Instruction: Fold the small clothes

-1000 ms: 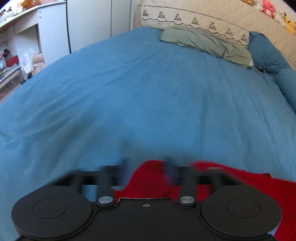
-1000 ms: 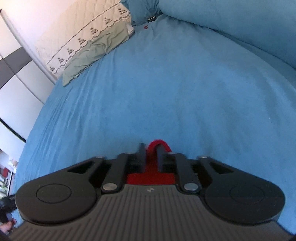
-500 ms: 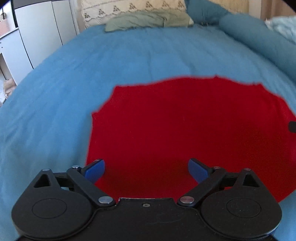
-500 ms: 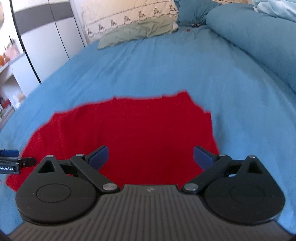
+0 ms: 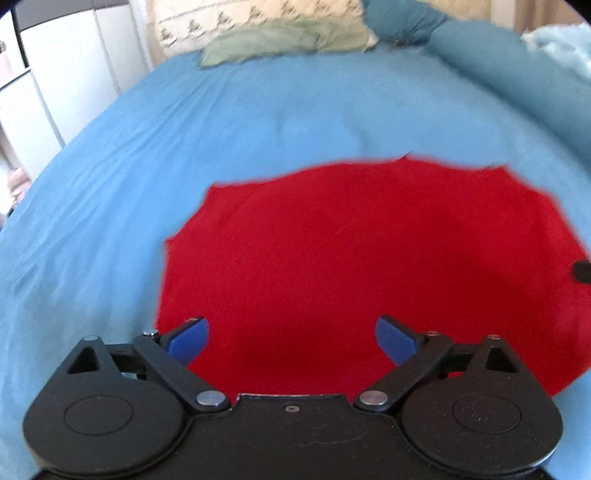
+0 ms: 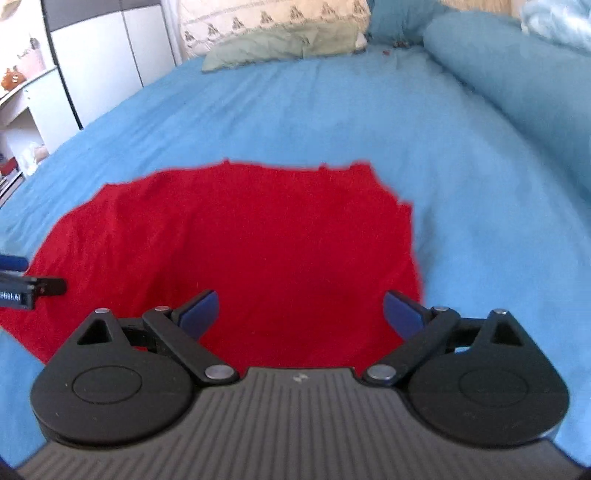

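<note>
A red garment (image 5: 362,251) lies spread flat on the blue bed cover (image 5: 258,110). It also shows in the right wrist view (image 6: 251,243). My left gripper (image 5: 291,341) is open and empty, raised over the garment's near left part. My right gripper (image 6: 301,314) is open and empty over the garment's near right part. The left gripper's tip (image 6: 22,284) shows at the left edge of the right wrist view, over the garment's left side. A dark bit of the right gripper (image 5: 583,271) shows at the right edge of the left wrist view.
A green cloth (image 5: 288,38) lies against a cream patterned pillow (image 5: 258,14) at the head of the bed. A rolled blue duvet (image 6: 517,74) runs along the right side. White cupboards (image 6: 110,62) and shelves (image 6: 22,92) stand to the left.
One second ago both grippers were shut on the red garment, low over the bed. They have opened, let it go and lifted back. The garment now lies spread flat.
</note>
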A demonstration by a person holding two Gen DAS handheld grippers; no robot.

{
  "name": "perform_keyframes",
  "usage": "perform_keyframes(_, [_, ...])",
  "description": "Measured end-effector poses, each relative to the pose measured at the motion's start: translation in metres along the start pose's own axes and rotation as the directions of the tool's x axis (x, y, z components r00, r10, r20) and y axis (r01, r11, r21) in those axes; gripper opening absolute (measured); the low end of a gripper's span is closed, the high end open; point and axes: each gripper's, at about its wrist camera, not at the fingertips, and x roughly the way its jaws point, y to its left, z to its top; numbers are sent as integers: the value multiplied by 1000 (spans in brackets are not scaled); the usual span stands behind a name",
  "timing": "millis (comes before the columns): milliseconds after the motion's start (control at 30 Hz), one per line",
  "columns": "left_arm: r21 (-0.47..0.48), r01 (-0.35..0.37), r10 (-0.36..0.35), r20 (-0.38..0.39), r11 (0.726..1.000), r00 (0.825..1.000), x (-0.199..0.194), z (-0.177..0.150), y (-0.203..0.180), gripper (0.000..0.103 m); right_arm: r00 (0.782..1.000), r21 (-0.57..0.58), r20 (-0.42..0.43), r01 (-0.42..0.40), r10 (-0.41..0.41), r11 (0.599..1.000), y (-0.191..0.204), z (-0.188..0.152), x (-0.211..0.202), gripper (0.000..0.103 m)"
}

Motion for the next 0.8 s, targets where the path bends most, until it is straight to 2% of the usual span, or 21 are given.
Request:
perform_keyframes(133, [46, 46, -46, 4, 998, 999, -3, 11, -38, 100, 999, -20, -30, 19, -20, 1000, -21, 6, -18, 103])
perform_keyframes(233, [81, 67, -67, -3, 994, 998, 3, 15, -62, 100, 998, 15, -69, 13, -12, 1000, -41, -1, -19, 103])
perform_keyframes(333, [109, 72, -73, -1, 991, 997, 12, 16, -74, 99, 993, 78, -109, -24, 33, 997, -55, -12, -13, 94])
perform_keyframes(533, [108, 34, -31, -29, 994, 999, 32, 10, -72, 99, 989, 126, -129, -50, 67, 991, -61, -28, 6, 89])
perform_keyframes(600, [102, 24, -20, -43, 994, 999, 38, 8, -68, 99, 990, 134, -122, -58, 75, 989, -61, -29, 9, 79])
perform_keyframes(800, [61, 26, -21, -81, 998, 997, 51, 1, -63, 101, 986, 130, -133, -84, 101, 988, -56, -23, 23, 79])
